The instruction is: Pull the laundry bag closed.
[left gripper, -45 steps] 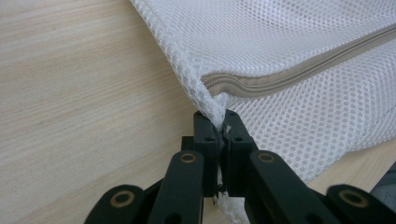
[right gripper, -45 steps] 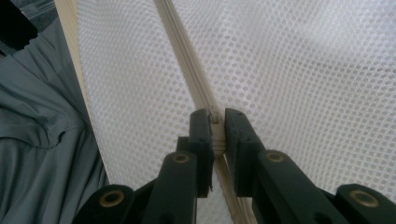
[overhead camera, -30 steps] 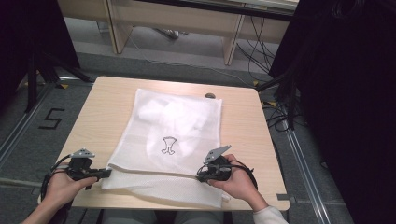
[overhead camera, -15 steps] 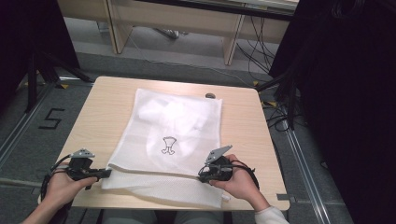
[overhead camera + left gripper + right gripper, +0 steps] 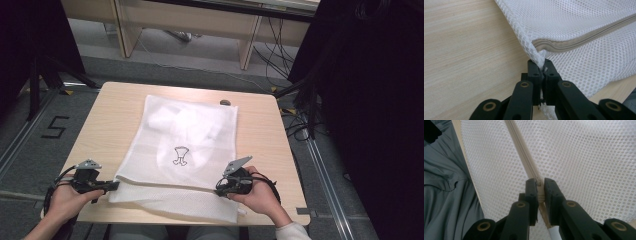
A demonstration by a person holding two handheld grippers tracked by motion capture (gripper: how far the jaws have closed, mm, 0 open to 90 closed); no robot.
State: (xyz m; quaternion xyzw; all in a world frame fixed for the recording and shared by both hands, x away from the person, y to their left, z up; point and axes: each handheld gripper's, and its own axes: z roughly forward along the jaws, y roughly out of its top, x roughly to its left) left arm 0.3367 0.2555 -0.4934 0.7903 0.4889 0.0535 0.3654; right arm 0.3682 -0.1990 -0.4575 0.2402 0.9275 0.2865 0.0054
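White mesh laundry bag [image 5: 187,150] lies flat on a light wood-grain table [image 5: 112,120], its near edge reaching almost to the table's front edge, with pale folded contents dimly visible through the netting. A small black outline emblem [image 5: 180,156] is printed near the bag's centre; no lettering on it can be read. On the floor [image 5: 30,145] left of the table a marking reads "5" [image 5: 56,127]. The left gripper [image 5: 542,65] has its jaws clamped together on the bag's near left corner, just below the end of the beige zipper [image 5: 586,40]. The right gripper [image 5: 539,185] has its jaws pressed on the zipper tape at the bag's near right side, with the mesh spread beyond. Compared with the earlier frames, both hands, both grippers and the bag keep the same places; nothing has shifted. A small dark object [image 5: 225,102] rests on the table just beyond the bag's far right corner. Cables [image 5: 280,55] trail over the floor behind the table, beside pale furniture legs [image 5: 247,47].
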